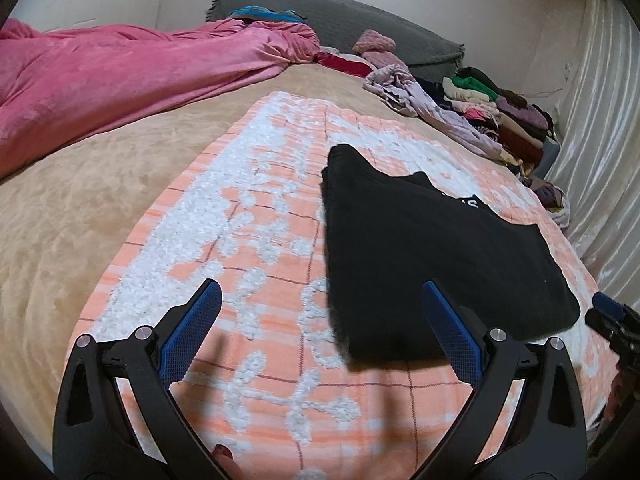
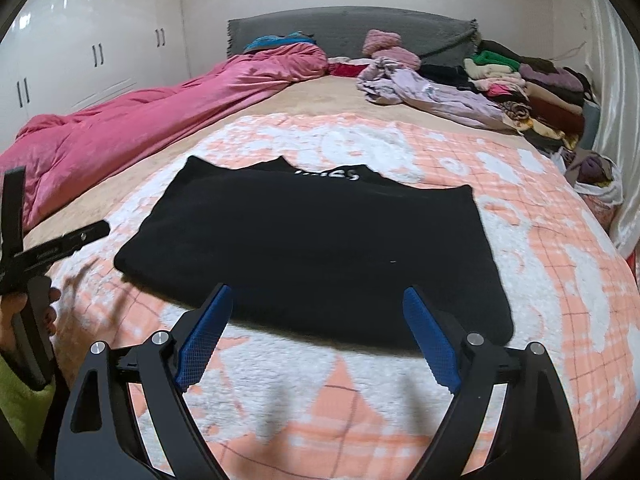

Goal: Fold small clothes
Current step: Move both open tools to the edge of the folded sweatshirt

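A black garment (image 2: 312, 236) with white lettering near its far edge lies folded flat on the orange-and-white patterned blanket (image 2: 560, 264). My right gripper (image 2: 318, 294) hovers over its near edge, jaws wide apart, nothing between the blue pads. In the left wrist view the same black garment (image 1: 432, 252) lies to the right. My left gripper (image 1: 322, 288) stands open above the blanket (image 1: 256, 216) beside the garment's left edge, and it holds nothing. The right gripper's tip (image 1: 608, 308) shows at the right edge. The left gripper's handle (image 2: 24, 256) and a hand appear at the left.
A crumpled pink duvet (image 2: 160, 120) runs along the bed's left side. A lilac cloth (image 2: 432, 92) and a pile of folded and loose clothes (image 2: 536, 92) sit at the far right by the curtain. A grey headboard (image 2: 344, 28) and white wardrobes (image 2: 80, 48) stand behind.
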### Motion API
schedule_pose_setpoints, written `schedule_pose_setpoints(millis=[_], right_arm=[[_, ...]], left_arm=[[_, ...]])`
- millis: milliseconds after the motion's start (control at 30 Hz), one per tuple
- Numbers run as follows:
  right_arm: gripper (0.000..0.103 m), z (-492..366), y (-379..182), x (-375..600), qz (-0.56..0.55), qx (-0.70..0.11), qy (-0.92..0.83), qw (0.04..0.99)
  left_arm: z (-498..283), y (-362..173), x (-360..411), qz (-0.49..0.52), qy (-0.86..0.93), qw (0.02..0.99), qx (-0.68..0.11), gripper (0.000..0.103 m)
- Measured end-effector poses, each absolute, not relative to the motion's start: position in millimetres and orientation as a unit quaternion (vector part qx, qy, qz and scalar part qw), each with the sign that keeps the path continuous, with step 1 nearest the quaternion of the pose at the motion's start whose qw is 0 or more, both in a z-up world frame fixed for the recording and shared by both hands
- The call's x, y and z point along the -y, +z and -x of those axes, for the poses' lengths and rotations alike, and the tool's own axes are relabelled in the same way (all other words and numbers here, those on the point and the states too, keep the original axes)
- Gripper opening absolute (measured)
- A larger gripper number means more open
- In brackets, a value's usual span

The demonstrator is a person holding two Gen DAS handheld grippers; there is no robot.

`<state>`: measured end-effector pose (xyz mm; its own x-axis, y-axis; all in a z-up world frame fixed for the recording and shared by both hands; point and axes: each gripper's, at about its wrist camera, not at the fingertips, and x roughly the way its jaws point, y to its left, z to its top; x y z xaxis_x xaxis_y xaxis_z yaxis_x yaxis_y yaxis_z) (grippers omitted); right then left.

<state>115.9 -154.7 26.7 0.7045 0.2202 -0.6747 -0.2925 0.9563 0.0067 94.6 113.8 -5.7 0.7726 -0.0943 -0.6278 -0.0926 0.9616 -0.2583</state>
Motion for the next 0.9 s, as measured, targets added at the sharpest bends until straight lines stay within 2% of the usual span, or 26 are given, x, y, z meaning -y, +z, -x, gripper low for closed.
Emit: schedule_pose_setpoints(millis=[900], right_arm=[[0.086,-127.1,-4.1,58.8,0.126,-0.375,0.23,0.889]], left_arm=[[-100.1,-10.7,-138.4,0.145,0.055,0.926,-0.345,0.093]])
